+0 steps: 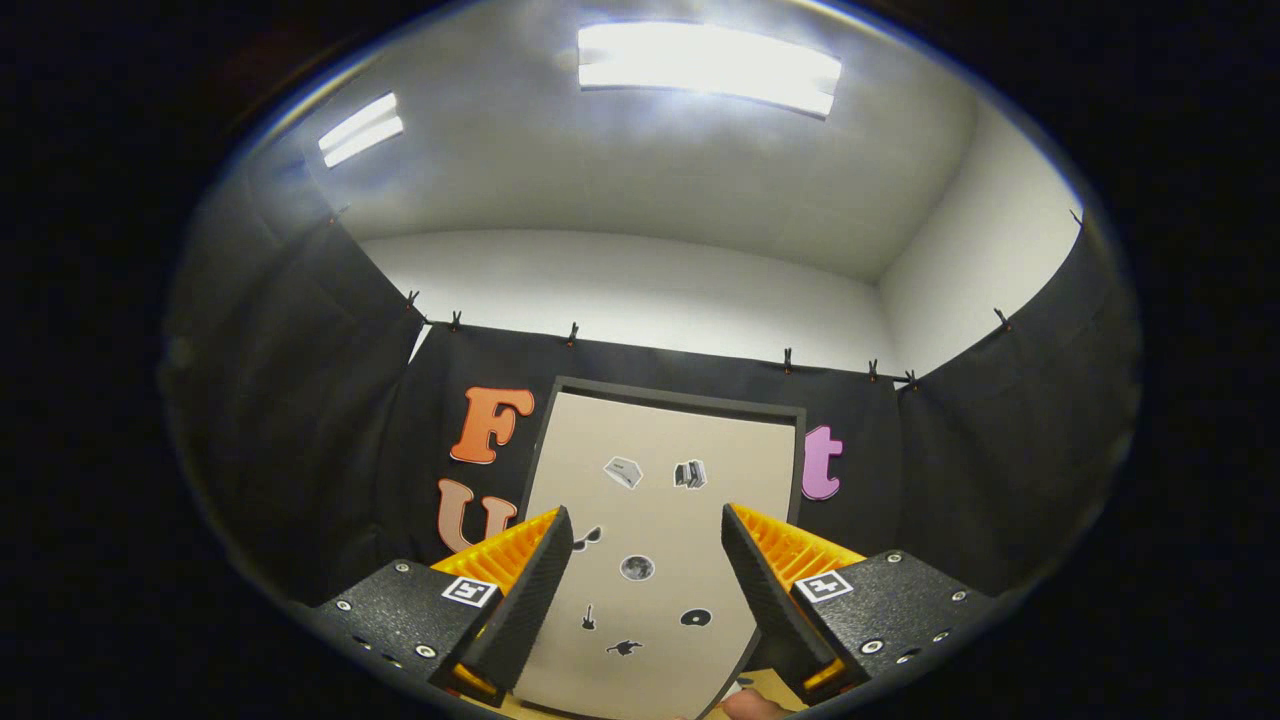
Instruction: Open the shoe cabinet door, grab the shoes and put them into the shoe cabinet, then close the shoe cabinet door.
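The shoe cabinet door [650, 520], a pale panel with small dark stickers and a dark frame along its top and right edges, stands just beyond the fingers, showing through the gap between them. The gripper [645, 530] is spread wide, holding nothing. Black booth cloth [300, 420] flanks the door; ceiling lights [705, 65] glow above.

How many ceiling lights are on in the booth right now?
2: a large ceiling light above the cabinet door, and a smaller ceiling light off to its left. The hand-held gripper is open.
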A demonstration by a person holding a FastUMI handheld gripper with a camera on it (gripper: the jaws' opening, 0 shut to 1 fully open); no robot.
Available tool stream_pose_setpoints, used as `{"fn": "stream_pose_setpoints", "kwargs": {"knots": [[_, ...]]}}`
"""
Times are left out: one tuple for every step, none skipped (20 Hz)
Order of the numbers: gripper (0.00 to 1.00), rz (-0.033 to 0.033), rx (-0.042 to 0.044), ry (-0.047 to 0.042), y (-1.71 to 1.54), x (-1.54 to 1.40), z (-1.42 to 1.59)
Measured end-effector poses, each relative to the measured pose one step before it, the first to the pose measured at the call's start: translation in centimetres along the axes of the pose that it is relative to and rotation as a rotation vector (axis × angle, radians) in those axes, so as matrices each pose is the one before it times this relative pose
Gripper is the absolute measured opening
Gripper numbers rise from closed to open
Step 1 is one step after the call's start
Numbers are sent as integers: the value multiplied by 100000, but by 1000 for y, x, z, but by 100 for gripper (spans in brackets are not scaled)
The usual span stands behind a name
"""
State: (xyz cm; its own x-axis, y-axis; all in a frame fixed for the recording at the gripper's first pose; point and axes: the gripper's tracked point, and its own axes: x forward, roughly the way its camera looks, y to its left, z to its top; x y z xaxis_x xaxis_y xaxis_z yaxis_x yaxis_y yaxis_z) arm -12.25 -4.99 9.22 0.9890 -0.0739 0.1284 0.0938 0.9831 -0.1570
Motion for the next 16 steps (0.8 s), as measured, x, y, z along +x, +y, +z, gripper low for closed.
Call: {"fn": "stream_pose_setpoints", "kwargs": {"knots": [[93,590,-435,-1466,160,-294,525],[93,304,-398,-1248,81,-149,457],[93,208,-443,-1128,63,-108,370],[92,-13,-461,-1086,-36,-145,320],[92,-260,-168,-801,-64,-189,277],[92,-508,168,-557,-85,-10,198],[93,-289,536,-198,-59,-80,64],[93,-331,787,130,-32,-35,42],[93,-24,826,343,-8,-43,28],[93,31,637,272,16,-60,-58],[93,-129,428,297,-12,-120,8],[93,-242,85,104,-147,-14,47],[93,-490,117,90,-138,-92,-59],[93,-195,308,280,-103,39,-161],[93,242,778,345,45,-179,13],[93,148,1112,588,48,-2,-75]]}}
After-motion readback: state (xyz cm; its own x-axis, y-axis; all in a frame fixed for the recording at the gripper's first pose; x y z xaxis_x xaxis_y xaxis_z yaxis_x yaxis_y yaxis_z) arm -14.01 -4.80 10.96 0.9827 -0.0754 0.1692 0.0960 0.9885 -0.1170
